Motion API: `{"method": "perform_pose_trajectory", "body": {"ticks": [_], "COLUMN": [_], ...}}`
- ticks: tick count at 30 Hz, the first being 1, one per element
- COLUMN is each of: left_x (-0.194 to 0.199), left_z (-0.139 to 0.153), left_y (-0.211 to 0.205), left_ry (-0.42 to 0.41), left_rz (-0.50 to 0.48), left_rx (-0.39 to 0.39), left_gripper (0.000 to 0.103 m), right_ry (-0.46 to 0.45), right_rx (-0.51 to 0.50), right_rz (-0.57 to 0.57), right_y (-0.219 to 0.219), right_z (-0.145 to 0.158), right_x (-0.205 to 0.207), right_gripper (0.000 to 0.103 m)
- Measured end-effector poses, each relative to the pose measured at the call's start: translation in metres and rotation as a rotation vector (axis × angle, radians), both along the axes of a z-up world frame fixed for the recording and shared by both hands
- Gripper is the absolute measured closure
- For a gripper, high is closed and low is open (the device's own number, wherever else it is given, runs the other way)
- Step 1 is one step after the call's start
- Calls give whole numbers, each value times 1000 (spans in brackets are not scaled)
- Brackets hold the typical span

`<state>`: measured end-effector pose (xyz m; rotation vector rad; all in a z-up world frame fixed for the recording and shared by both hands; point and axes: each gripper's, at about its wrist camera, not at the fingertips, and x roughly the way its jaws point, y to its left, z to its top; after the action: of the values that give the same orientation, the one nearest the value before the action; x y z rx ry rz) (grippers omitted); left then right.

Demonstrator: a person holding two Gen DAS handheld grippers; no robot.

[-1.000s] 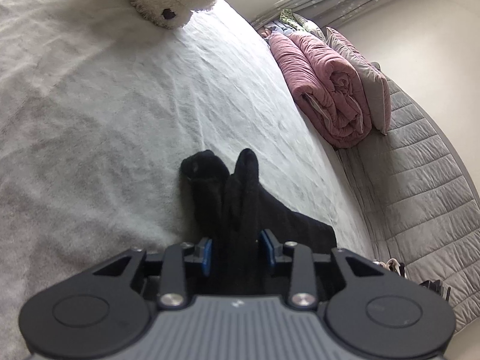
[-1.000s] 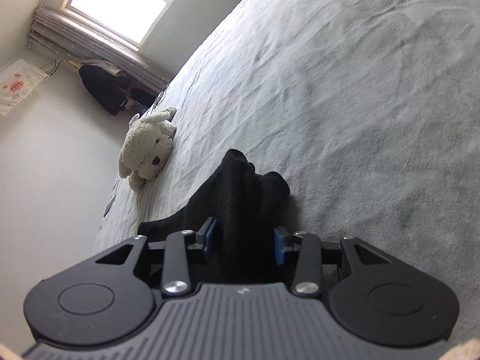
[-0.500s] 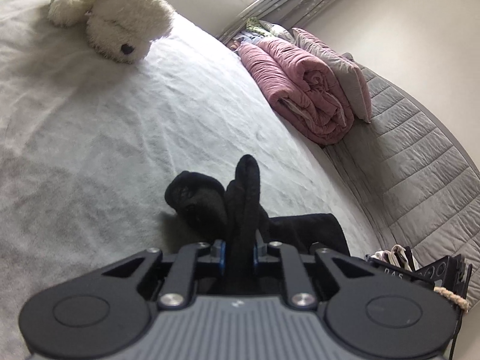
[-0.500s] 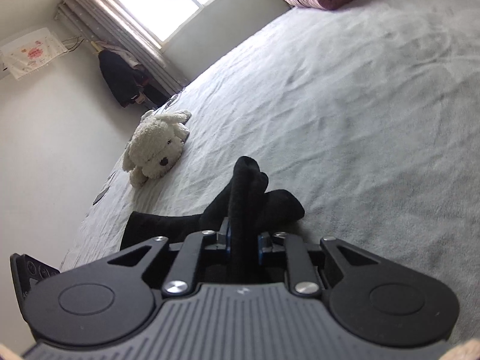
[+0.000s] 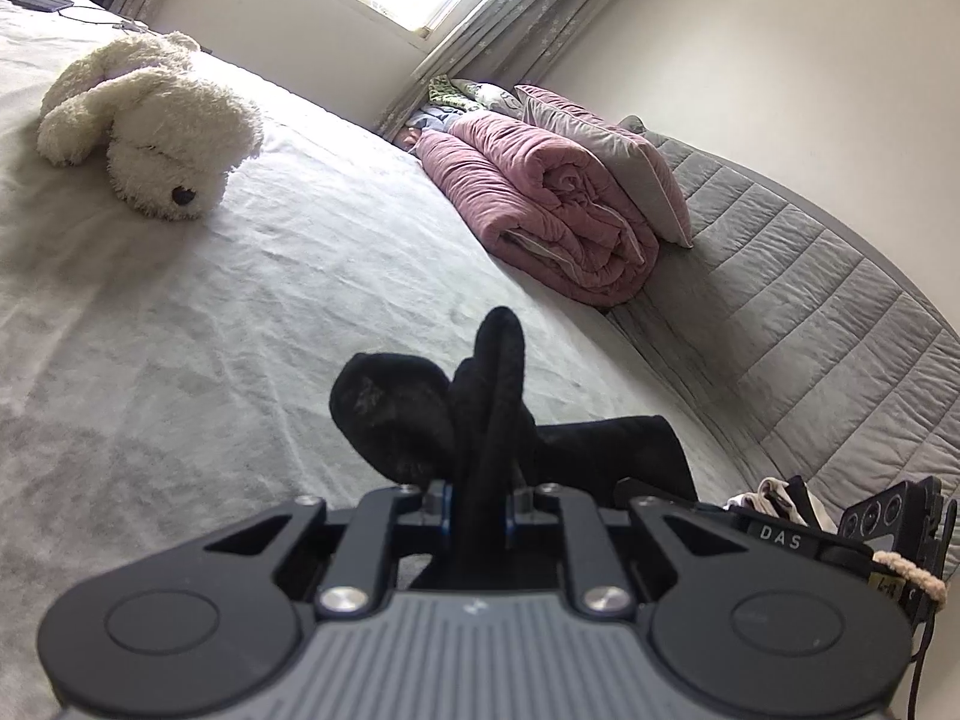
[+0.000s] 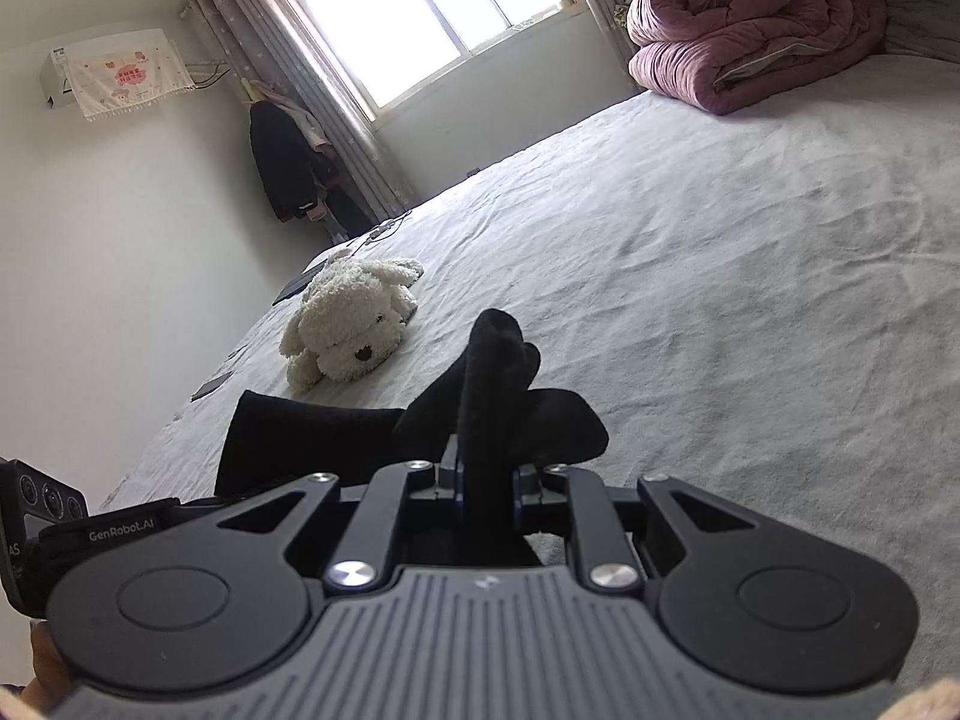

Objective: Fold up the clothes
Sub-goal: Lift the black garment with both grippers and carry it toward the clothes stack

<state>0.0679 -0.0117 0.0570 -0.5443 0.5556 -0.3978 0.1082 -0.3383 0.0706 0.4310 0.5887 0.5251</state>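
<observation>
A black garment [image 5: 489, 420] sits at the centre of both views, bunched into upright folds on the pale grey bed [image 5: 240, 276]. In the left wrist view the left hand-held gripper [image 5: 478, 507] is clamped on one standing fold, its blue-edged pads pressed against the cloth on both sides; a rounded lobe of the fabric bulges to the left of the pinch, and a flatter part of the garment trails off to the lower right. In the right wrist view the right hand-held gripper [image 6: 485, 489] is likewise closed on a raised fold of the same black garment [image 6: 498, 396], with a lobe to the right and a flat stretch running to the lower left.

A white plush dog [image 5: 150, 126] lies on the bed in the upper left of the left wrist frame, well apart from the garment. A rolled pink quilt [image 5: 540, 210] rests at upper centre-right against a grey pillow [image 5: 624, 162] and the quilted grey headboard [image 5: 810, 312]. A bright window [image 6: 420, 12] with curtains fills the top of the right wrist frame.
</observation>
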Motion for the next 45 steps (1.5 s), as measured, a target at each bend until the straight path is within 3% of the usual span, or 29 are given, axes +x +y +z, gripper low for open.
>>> {"method": "perform_pose_trajectory", "body": {"ticks": [13, 16, 22, 26, 32, 45], "left_x": [-7, -12, -26, -28, -37, -28], "left_z": [3, 6, 14, 15, 32, 40], "left_y": [-11, -13, -31, -41, -61, -115], "left_ry": [16, 30, 3, 19, -35, -36], "left_rz": [1, 12, 22, 35, 28, 37], "left_rx": [30, 4, 58, 49, 68, -100], "left_gripper": [89, 89, 89, 89, 89, 90], "right_ry": [-27, -36, -34, -47, -94, -246], "right_rx": [-24, -33, -70, -84, -129, -239], "right_rz": [3, 5, -3, -12, -19, -88], "right_y": [-7, -11, -21, -28, -35, -71], "right_z": [8, 11, 13, 18, 28, 51], "right_x": [-7, -10, -16, -22, -29, -34], "right_gripper": [86, 86, 86, 86, 86, 87]}}
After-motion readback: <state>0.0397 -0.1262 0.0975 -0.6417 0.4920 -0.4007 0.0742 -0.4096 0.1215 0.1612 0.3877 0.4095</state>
